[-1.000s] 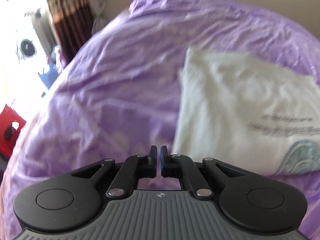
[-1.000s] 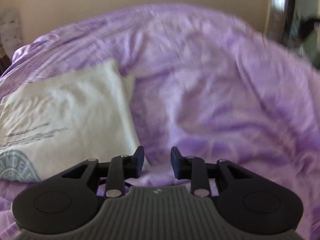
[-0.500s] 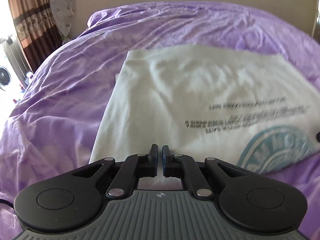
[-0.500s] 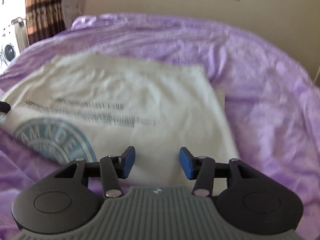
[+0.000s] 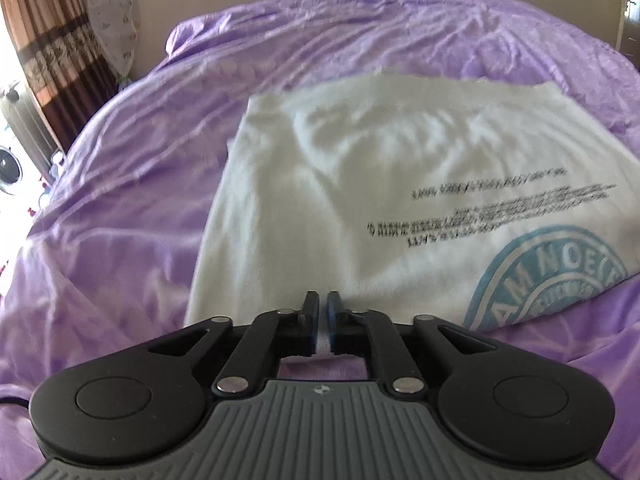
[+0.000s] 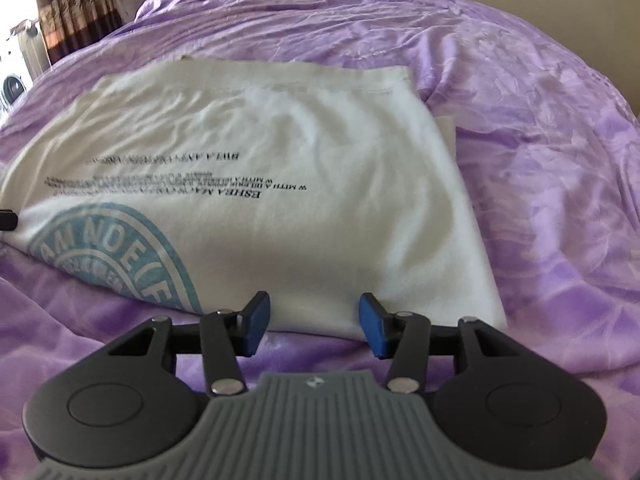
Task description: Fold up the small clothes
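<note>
Both grippers now face the white printed T-shirt (image 6: 256, 184) — already folded on the purple bedsheet (image 6: 540, 160), final fold likely pending — left gripper (image 5: 322, 312) fingers nearly together and empty, right gripper (image 6: 314, 322) fingers apart at the near edge.

Printed text: black lines on the white shirt (image 5: 360, 184) are smeared, unreadable.
Teal emblem (image 5: 552, 276): cut by the shirt's fold (letters partial).
Left tool (image 5: 323, 308): whether fabric sits between its near-touching tips is hidden.
Window side: curtain (image 5: 52, 48) cropped, beyond overexposed.

Bedroom: purple-sheeted bed (image 5: 168, 168), curtain (image 5: 52, 48)
</note>
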